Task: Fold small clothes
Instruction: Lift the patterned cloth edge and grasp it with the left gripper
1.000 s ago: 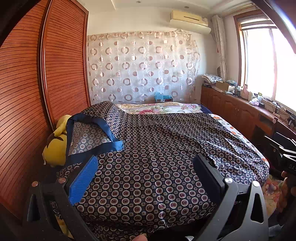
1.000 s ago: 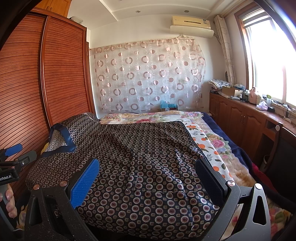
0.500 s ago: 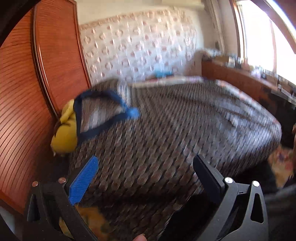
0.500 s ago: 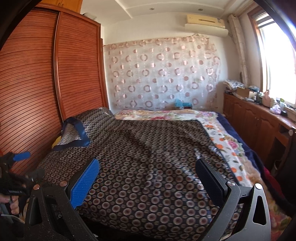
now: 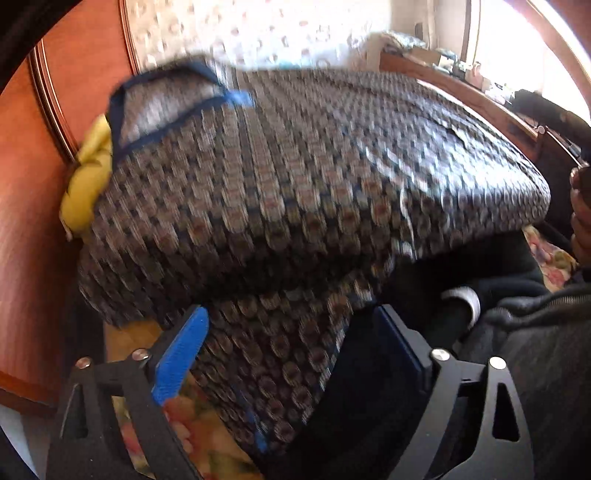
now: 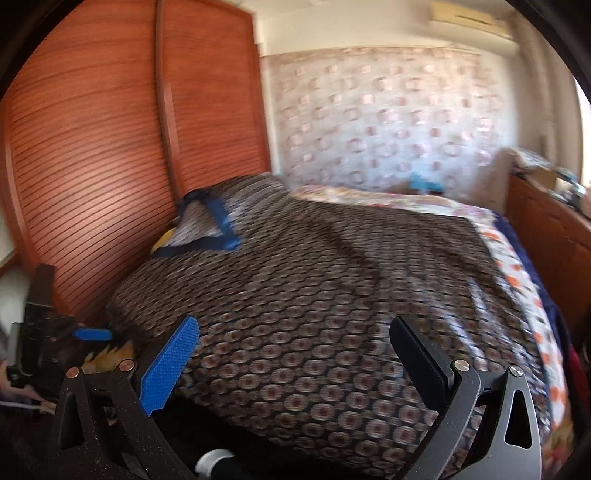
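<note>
This is a bedroom in a home. A bed [image 6: 509,266] with a floral sheet stands beside a slatted wooden wardrobe [image 6: 92,155], with a circle-patterned curtain [image 6: 388,118], a wall air conditioner [image 6: 469,20] and a low wooden cabinet [image 6: 546,225] along the window side.

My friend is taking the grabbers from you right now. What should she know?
Left gripper: jaws closing around the hanging near edge of the patterned garment; pads not yet pressing on it.
Right gripper: open, empty, over the garment's near edge.
The garment lies spread flat over the bed, blue-trimmed neckline toward the wooden wardrobe, a yellow toy beside it.
Done: garment laid out.
Left: grip the near edge with both grippers, then make every fold.
</note>
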